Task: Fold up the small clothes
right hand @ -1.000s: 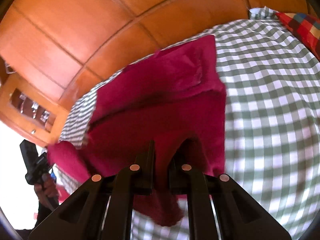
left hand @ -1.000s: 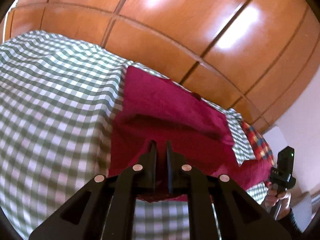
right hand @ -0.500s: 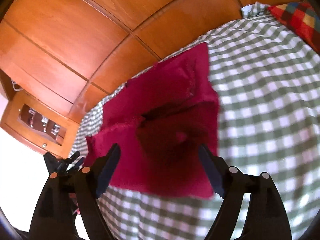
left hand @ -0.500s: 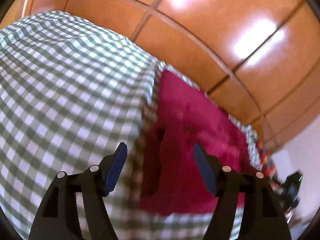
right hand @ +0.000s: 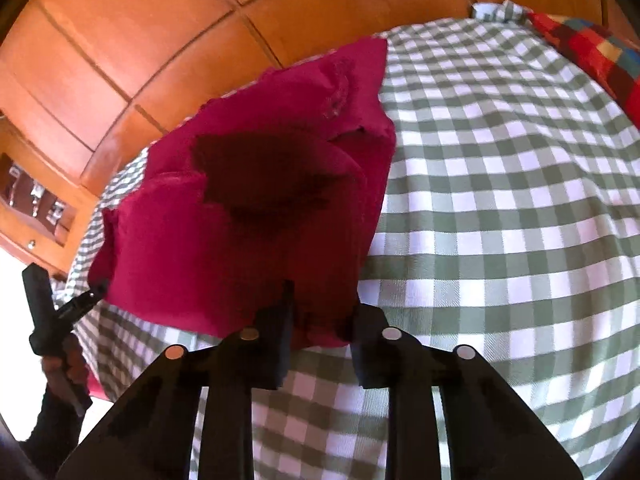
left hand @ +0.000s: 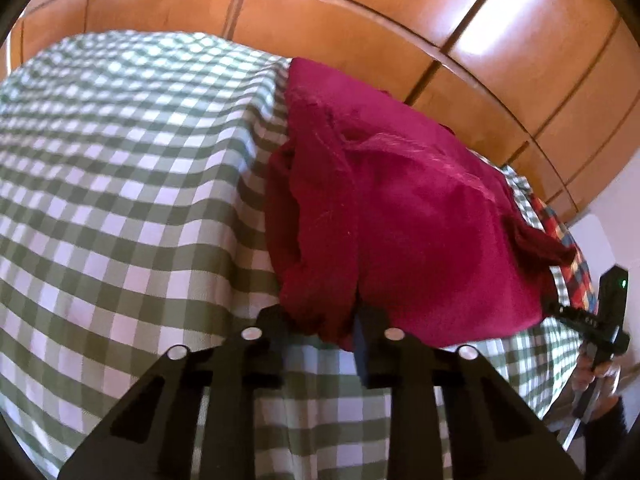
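Observation:
A dark red garment point(left hand: 420, 220) lies folded over itself on the green-and-white checked bedspread point(left hand: 120, 200). My left gripper point(left hand: 320, 320) is at the garment's near left corner. Its jaws are closing, with a bunched fold of red cloth filling the gap between them. In the right wrist view the same garment point(right hand: 248, 240) has a shadowed hollow in its middle. My right gripper point(right hand: 320, 324) is at its near right corner, jaws closing on the hem that sits between them. Each gripper shows small at the other view's edge, in a hand point(left hand: 596, 376).
Glossy wooden wardrobe panels point(left hand: 360, 12) rise behind the bed. A red, yellow and blue patchwork cushion point(right hand: 592, 52) lies at the far right of the bedspread point(right hand: 500, 200). A wooden drawer unit point(right hand: 36, 208) stands left of the bed.
Both grippers let go of the lifted red cloth, swung wide open, sank towards the bed and narrowed again onto the garment's near edge. The garment has dropped into a folded heap.

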`<state>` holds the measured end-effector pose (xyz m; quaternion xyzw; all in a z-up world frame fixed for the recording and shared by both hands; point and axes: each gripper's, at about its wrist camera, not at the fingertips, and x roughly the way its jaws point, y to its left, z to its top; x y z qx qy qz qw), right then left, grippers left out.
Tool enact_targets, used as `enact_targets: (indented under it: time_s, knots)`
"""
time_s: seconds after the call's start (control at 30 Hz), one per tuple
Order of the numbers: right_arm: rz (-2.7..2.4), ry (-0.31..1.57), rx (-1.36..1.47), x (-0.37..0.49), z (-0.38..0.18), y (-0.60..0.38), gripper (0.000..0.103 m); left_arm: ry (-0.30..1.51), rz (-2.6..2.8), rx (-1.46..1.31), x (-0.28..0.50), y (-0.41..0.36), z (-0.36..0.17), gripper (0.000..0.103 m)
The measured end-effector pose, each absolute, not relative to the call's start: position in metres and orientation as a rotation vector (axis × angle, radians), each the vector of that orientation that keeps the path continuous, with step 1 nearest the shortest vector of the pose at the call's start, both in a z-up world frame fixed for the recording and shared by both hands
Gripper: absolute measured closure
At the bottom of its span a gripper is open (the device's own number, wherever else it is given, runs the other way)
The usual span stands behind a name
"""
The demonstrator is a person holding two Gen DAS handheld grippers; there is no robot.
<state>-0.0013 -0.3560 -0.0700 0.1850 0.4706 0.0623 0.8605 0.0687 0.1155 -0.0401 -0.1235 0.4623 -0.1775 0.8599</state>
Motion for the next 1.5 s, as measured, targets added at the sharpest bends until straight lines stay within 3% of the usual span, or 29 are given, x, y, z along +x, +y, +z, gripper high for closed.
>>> enact_targets:
  time_s: [0.43,0.5,0.53,0.6,0.83,0.87,1.07,1.1,1.13,1.17,1.33,1.4,1.5]
  knots:
    - [0.211,1.080,0.315,-0.073,-0.060,-0.351,0.082,1.015,-0.449,-0.303,-0.007,0.138,-0.030,0.083]
    - [0.208,1.085,0.292,-0.072,-0.059,-0.351,0.074,1.007,-0.446,-0.269,-0.015,0.135,-0.029,0.076]
    - [0.207,1.083,0.293,-0.073,-0.058,-0.354,0.059,0.999,-0.439,-0.246,-0.015,0.133,-0.027,0.071]
    - [0.177,1.056,0.315,-0.066,-0.053,-0.362,0.032,0.979,-0.409,-0.250,-0.008,0.136,-0.025,0.051]
    - [0.106,0.937,0.244,-0.021,-0.033,-0.363,0.032,0.904,-0.379,-0.204,0.038,0.132,-0.015,0.046]
    - [0.104,0.940,0.205,-0.012,-0.034,-0.356,0.033,0.903,-0.385,-0.196,0.043,0.130,-0.016,0.046]
    - [0.100,0.978,0.088,0.017,-0.047,-0.333,0.071,0.890,-0.436,-0.212,0.067,0.120,-0.015,0.048]
    - [0.099,0.983,0.086,0.019,-0.048,-0.331,0.079,0.894,-0.447,-0.223,0.072,0.119,-0.016,0.049]
    - [0.095,0.983,0.084,0.018,-0.048,-0.331,0.084,0.898,-0.457,-0.233,0.075,0.118,-0.017,0.058]
    - [0.092,0.980,0.083,0.016,-0.047,-0.330,0.086,0.904,-0.474,-0.241,0.078,0.117,-0.019,0.064]
    - [0.084,0.961,0.090,0.003,-0.041,-0.334,0.091,0.917,-0.510,-0.274,0.084,0.113,-0.026,0.066]
    - [0.079,0.952,0.084,0.001,-0.038,-0.333,0.093,0.919,-0.526,-0.293,0.085,0.115,-0.028,0.086]
    - [0.082,0.930,0.071,-0.002,-0.029,-0.329,0.094,0.889,-0.537,-0.292,0.079,0.115,-0.022,0.093]
